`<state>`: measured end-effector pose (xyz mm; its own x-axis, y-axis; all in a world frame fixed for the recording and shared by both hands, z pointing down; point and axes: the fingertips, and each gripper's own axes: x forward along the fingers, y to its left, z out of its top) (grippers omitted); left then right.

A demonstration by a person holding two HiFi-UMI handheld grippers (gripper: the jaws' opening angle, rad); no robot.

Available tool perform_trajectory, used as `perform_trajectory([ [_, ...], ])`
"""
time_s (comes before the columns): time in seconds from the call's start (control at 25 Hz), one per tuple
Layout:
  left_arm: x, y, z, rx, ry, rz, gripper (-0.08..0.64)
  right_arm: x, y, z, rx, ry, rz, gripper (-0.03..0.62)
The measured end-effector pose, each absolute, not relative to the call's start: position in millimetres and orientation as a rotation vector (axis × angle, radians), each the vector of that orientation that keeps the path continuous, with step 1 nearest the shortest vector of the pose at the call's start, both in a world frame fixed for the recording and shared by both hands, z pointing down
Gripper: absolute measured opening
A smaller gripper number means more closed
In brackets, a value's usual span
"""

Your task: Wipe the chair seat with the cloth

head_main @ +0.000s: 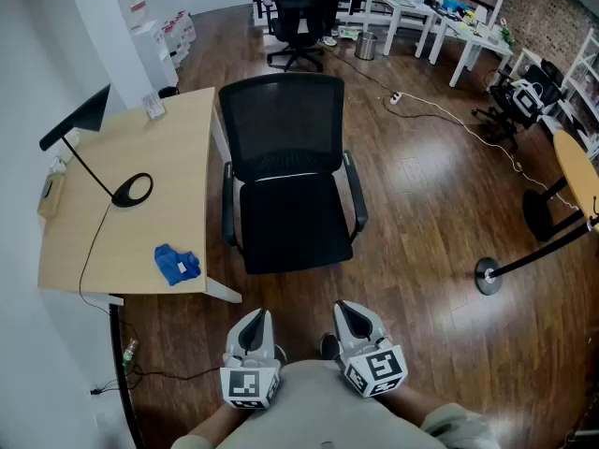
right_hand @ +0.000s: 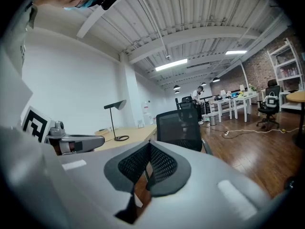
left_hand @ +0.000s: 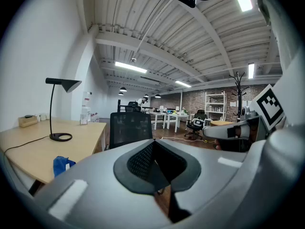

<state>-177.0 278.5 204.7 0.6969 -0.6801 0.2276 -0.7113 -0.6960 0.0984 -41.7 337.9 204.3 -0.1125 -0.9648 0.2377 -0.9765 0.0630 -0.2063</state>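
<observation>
The left claw (head_main: 255, 327) and right claw (head_main: 350, 318) are both closed and empty; advise opening one wide over the cloth (head_main: 176, 264) on the bench (head_main: 164, 157) first.

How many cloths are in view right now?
1: a crumpled blue cloth at the near edge of the light wooden desk, left of the black mesh chair. Others could be hidden.

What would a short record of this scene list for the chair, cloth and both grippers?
chair: black, seat bare, beside desk
cloth: blue, crumpled on desk's near end, untouched
lamp: black, on desk
left gripper: shut, empty, short of chair
right gripper: shut, empty, short of chair
wiping: not begun
</observation>
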Motion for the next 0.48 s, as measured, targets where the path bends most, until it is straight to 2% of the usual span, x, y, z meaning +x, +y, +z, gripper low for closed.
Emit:
perform_trajectory([
  [0.48,-161.0,289.2,204.7,2.745,-1.109,0.264,0.004,-27.4,344.9,203.1,2.063,-2.283,0.499,0.000],
])
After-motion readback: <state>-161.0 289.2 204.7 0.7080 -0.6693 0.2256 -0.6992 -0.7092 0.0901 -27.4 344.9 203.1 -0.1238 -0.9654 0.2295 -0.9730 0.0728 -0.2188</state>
